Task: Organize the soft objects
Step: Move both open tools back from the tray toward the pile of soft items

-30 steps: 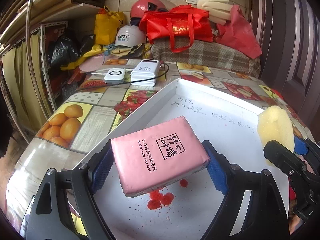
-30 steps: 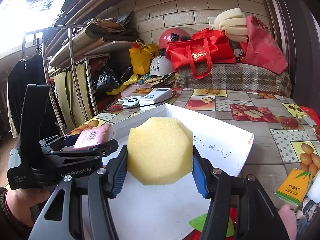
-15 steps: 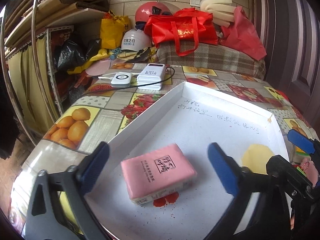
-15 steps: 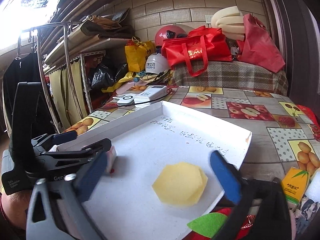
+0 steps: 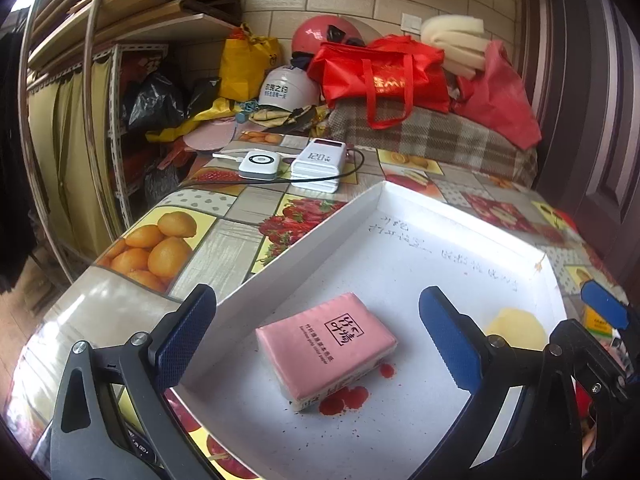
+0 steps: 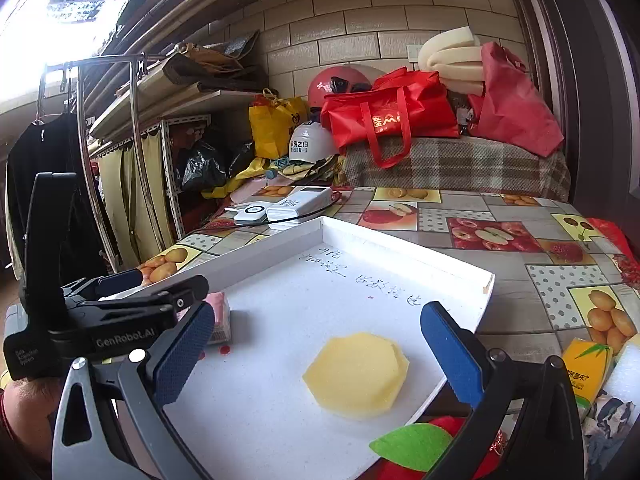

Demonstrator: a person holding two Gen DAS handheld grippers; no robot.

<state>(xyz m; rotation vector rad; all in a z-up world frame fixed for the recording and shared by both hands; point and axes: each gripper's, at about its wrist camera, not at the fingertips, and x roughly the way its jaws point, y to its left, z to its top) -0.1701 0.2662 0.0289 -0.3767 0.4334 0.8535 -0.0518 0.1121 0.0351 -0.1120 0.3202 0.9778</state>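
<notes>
Left tongs (image 5: 320, 336) spread wide, nothing pinched; the pink tissue pack (image 5: 326, 346) lies flat between the two blue pads, touching neither, on the floor of the white tray (image 5: 400, 196). Red stains (image 5: 344, 398) on the tray floor just at the pack's near edge. Right tongs (image 6: 316, 350) likewise spread wide and empty; the yellow sponge (image 6: 356, 374) lies flat on the tray between and just ahead of the pads, clear of both. Below the right tongs, at the tray's near edge, a green-and-red soft item (image 6: 412, 446) shows partly, cut off by the tong frame. To the right of the right tongs, off the tray on the bench (image 6: 520, 216): a yellow packet (image 6: 586, 368) and a white foam block (image 6: 626, 372) beside it. From the right wrist view the left tongs' black body (image 6: 100, 320) covers most of the pink pack, with a hand (image 6: 28, 408) under it. Handwriting (image 5: 440, 252) on the tray floor beyond both items. Past the far tray rim, two white devices with a black cable (image 5: 296, 160) on the fruit-print bench cover. Farther back: white helmet (image 5: 286, 90), red helmet (image 5: 320, 34), yellow bag (image 5: 244, 62), red bag (image 5: 384, 76) on a plaid-covered surface, rolled foam (image 5: 452, 40) by the brick wall. Far left of the tongs, a metal shelf rack (image 6: 160, 152).
</notes>
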